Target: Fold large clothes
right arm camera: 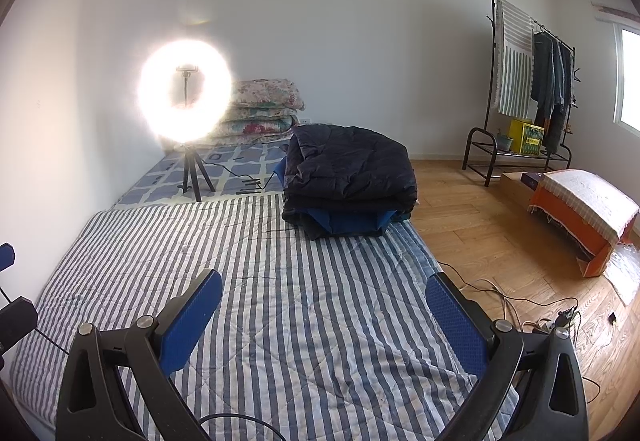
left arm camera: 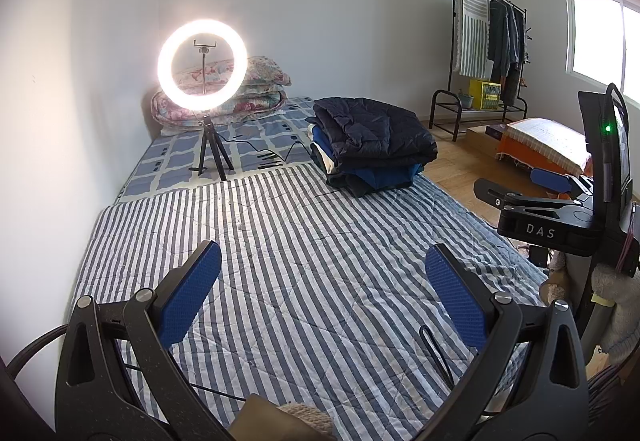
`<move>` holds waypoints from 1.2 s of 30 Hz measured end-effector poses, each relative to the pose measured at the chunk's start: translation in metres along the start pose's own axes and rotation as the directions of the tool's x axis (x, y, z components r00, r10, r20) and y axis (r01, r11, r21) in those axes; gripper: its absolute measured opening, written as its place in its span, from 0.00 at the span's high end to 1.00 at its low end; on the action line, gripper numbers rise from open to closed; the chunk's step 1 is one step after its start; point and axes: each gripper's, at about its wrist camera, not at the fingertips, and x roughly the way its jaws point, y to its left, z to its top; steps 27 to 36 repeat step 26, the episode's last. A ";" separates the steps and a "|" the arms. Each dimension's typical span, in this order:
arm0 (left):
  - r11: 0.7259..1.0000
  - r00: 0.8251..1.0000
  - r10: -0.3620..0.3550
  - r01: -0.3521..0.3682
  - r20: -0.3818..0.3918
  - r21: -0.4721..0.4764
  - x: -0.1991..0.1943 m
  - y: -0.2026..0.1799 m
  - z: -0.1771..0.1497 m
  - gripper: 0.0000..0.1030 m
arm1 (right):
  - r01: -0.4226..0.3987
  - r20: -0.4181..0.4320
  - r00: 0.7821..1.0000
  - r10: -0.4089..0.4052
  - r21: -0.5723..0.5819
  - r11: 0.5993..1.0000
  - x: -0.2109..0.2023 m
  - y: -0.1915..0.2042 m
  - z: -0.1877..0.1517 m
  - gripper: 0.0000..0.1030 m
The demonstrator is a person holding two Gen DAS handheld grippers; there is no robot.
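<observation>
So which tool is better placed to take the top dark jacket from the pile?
Probably the right tool. In its view the dark jacket on the pile lies almost straight ahead. From the left tool the jacket sits off to the right. Both are open and empty.

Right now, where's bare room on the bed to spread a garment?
Free: the striped quilt between both open tongs and the clothes pile. Crowded: the far end, with the ring light tripod, its cable, and folded floral quilts at the wall.
</observation>
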 end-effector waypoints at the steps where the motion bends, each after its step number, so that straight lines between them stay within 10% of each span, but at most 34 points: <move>1: 1.000 1.000 0.000 0.000 0.000 0.000 0.000 0.000 0.000 0.00 | 0.001 0.000 1.000 -0.001 0.000 1.000 0.000 0.000 0.000 0.00; 36: 0.999 0.998 0.047 -0.047 0.033 -0.014 -0.003 0.009 0.008 0.00 | 0.009 -0.001 1.000 -0.009 -0.014 1.000 0.000 0.005 -0.002 0.00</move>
